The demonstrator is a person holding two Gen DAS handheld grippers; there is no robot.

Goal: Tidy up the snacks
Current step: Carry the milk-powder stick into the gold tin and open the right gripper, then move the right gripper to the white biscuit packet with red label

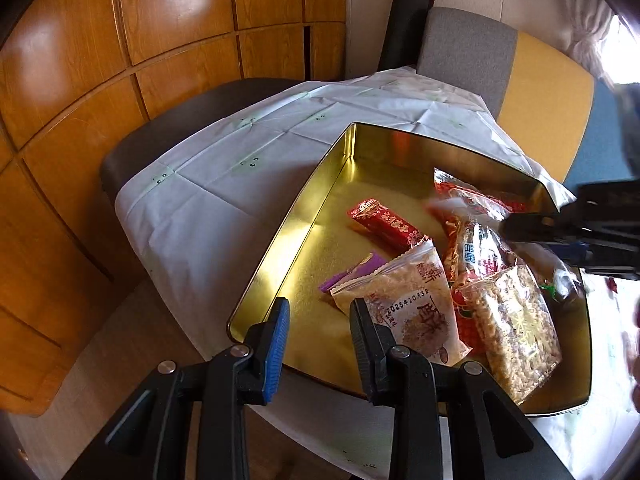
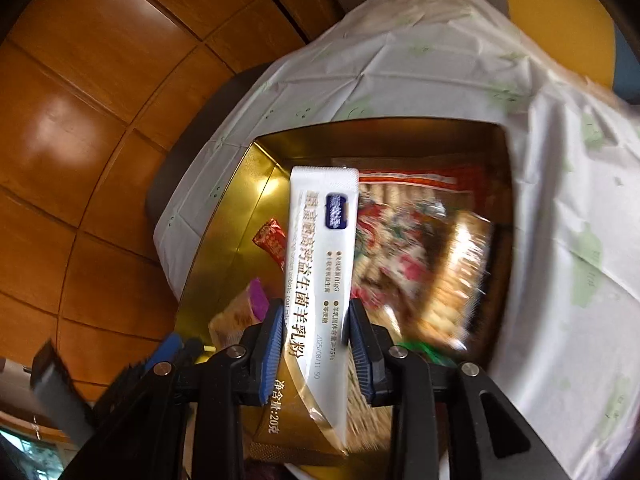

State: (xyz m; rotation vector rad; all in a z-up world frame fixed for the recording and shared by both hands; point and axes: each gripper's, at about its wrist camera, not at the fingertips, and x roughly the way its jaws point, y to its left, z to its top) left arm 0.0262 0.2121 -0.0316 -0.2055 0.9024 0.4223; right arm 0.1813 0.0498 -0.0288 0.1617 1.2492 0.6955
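An open gold tin (image 1: 304, 216) (image 2: 236, 220) sits on a white cloth. In it lie a red wrapped bar (image 1: 384, 226), a purple packet (image 1: 352, 270), a clear bag of puffed rice (image 1: 416, 304), a crispy rice block (image 1: 516, 328) and a red-patterned bag (image 1: 472, 208). My left gripper (image 1: 320, 320) hangs open over the tin's near left corner with nothing between its fingers. My right gripper (image 2: 316, 320) is over the tin and shut on a long white and gold powder sachet (image 2: 320, 240), which points away from the camera. The right gripper's black body (image 1: 560, 228) enters the left wrist view from the right.
The white cloth (image 1: 224, 160) covers a small table and drapes over its edges. Behind it stands a grey and yellow chair (image 1: 468, 48). Glossy wooden cabinet doors (image 1: 100, 60) fill the left side. The tin's left half shows bare gold floor (image 1: 320, 252).
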